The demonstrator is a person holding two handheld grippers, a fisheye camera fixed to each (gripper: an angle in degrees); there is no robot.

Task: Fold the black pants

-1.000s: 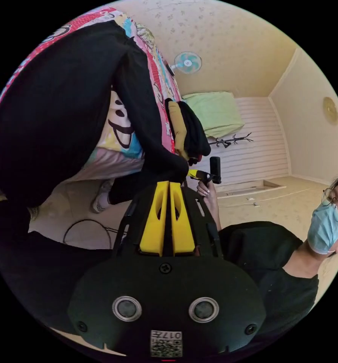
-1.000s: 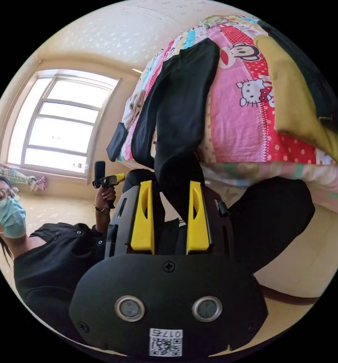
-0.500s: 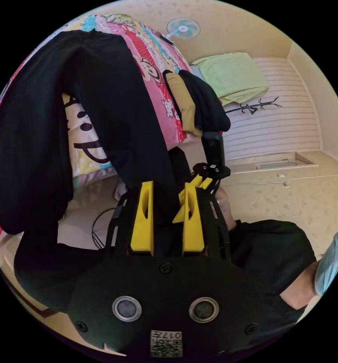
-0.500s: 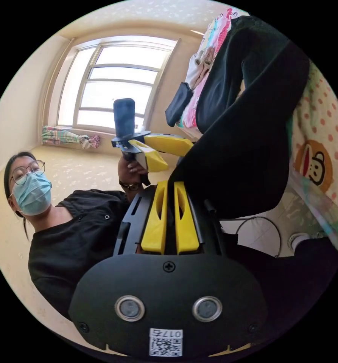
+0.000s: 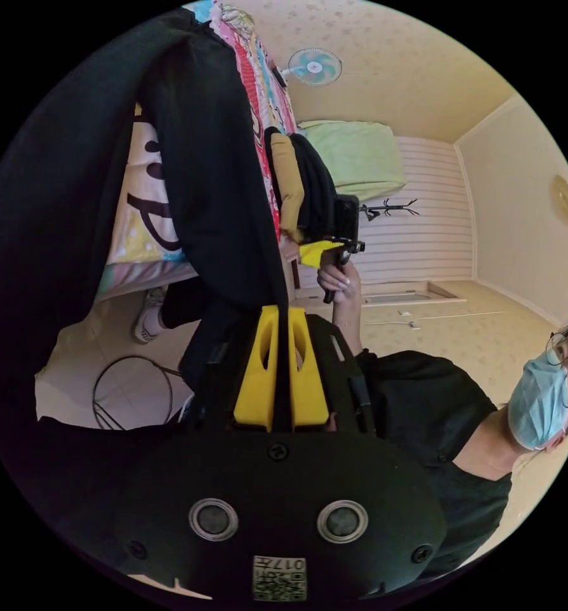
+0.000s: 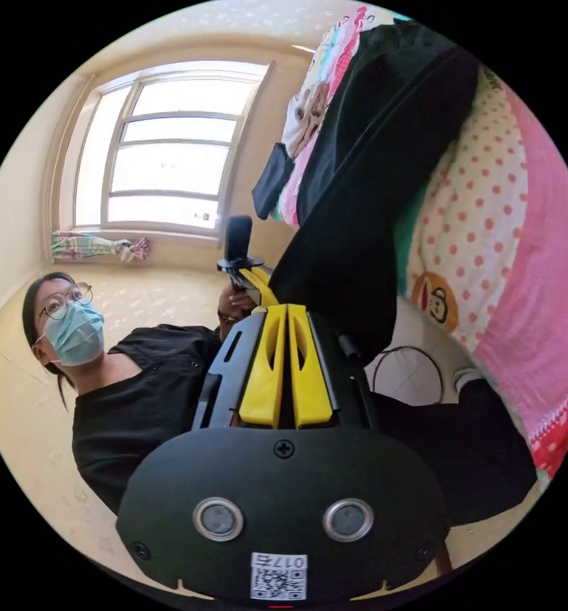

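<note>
The black pants (image 5: 214, 159) hang off the edge of a bed with a cartoon-print cover (image 5: 137, 210). In the left gripper view, my left gripper (image 5: 282, 310) is shut, with an edge of the pants pinched between its yellow jaws. Beyond it, a hand holds my right gripper (image 5: 322, 251) beside the bed. In the right gripper view, the black pants (image 6: 373, 191) drape from the bed (image 6: 481, 223) down to my right gripper (image 6: 287, 308), whose jaws are shut on the cloth. The left gripper (image 6: 253, 280) is just behind, held in a hand.
The person (image 5: 436, 407) holding the grippers sits low by the bed, in a black top. A pile of yellow and black clothes (image 5: 299, 184) lies on the bed. A wire hoop (image 5: 131, 394) and a shoe (image 5: 145, 312) lie on the floor. A window (image 6: 163, 159) is behind.
My left jaws stood open around the pants half a second ago and have now shut on them. The right jaws, open a second ago, have stayed shut. The grippers have drawn apart.
</note>
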